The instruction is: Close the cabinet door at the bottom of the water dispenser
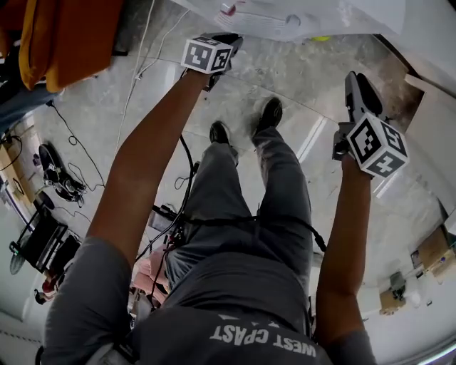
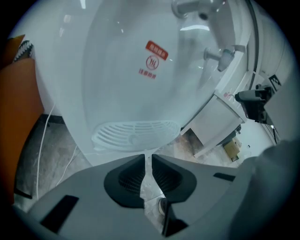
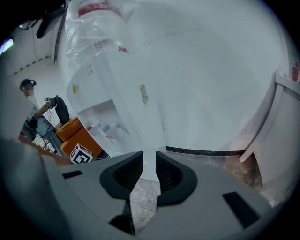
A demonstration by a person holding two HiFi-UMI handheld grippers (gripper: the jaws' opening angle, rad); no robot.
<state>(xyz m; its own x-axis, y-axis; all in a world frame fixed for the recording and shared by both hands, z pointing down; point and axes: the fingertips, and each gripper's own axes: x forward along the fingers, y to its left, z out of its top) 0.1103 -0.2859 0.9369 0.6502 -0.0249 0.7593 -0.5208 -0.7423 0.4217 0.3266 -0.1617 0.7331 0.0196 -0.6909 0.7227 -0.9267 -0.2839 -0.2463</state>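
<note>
The white water dispenser (image 1: 285, 20) stands just beyond both hands. In the left gripper view its front fills the frame: a red label (image 2: 154, 52), two taps (image 2: 220, 57) and the ribbed drip tray (image 2: 133, 133). The part below the tray is hidden behind my left gripper (image 2: 146, 157), so I cannot make out the cabinet door. The left jaws stand almost together with nothing between them. My right gripper (image 3: 149, 157) faces the dispenser's side (image 3: 187, 84), its jaws also close together and empty. From above, the left gripper (image 1: 226, 37) and right gripper (image 1: 360, 89) are held out over the floor.
An orange seat (image 1: 64, 36) sits at the far left, with cables (image 1: 71, 135) and gear (image 1: 53, 178) on the floor. A white panel (image 3: 276, 126) stands to the right of the dispenser. Cardboard boxes (image 1: 434, 249) lie at the right. A person (image 3: 30, 93) stands in the background.
</note>
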